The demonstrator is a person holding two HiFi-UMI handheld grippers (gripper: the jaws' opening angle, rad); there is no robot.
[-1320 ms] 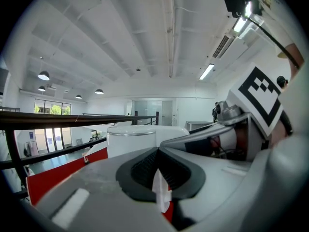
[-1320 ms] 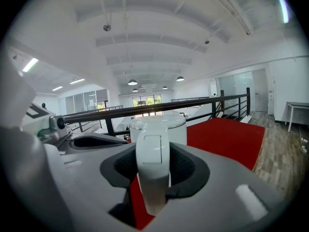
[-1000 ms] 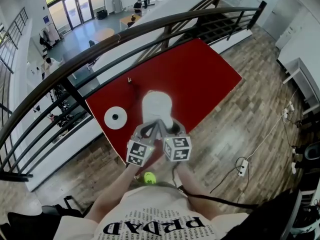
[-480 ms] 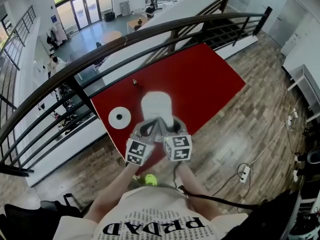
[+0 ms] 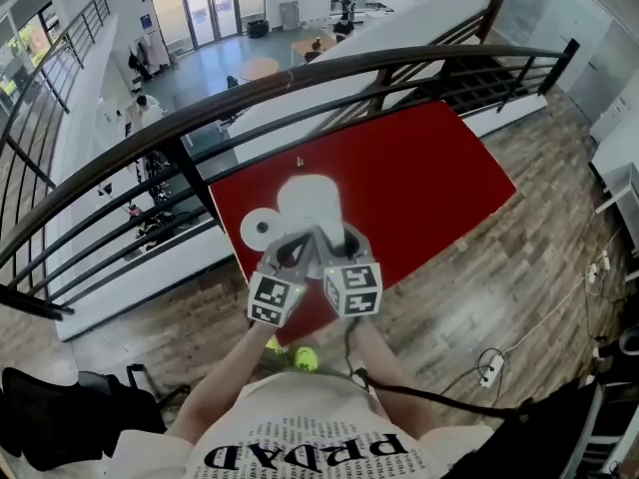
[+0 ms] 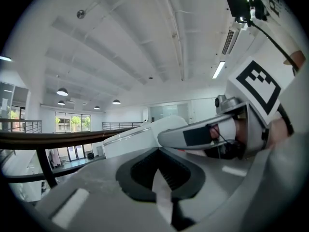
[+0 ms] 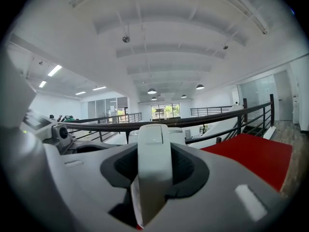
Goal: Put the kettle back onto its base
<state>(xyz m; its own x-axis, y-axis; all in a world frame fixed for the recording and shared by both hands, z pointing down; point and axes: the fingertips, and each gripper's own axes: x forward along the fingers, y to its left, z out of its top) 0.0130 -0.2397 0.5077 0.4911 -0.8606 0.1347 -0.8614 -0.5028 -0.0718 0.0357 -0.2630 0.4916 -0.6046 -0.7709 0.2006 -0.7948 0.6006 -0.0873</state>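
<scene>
Now the kettle (image 5: pixel 310 203) overlaps the base (image 5: pixel 257 231) at frame centre; earlier they stood apart. Left tool (image 6: pixel 161 192) and right tool (image 7: pixel 153 178) clamp its handle (image 7: pixel 153 146).

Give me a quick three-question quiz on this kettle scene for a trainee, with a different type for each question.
1. True or false: the kettle stands on its base.
2. What is between the jaws of the right gripper? A the kettle's handle; B a cord; C nothing.
3. Fill in: in the head view the base lies to the kettle's ___, on the red table.
Key: 1 false, the base lies bare beside the kettle; 2 A; 3 left.
</scene>
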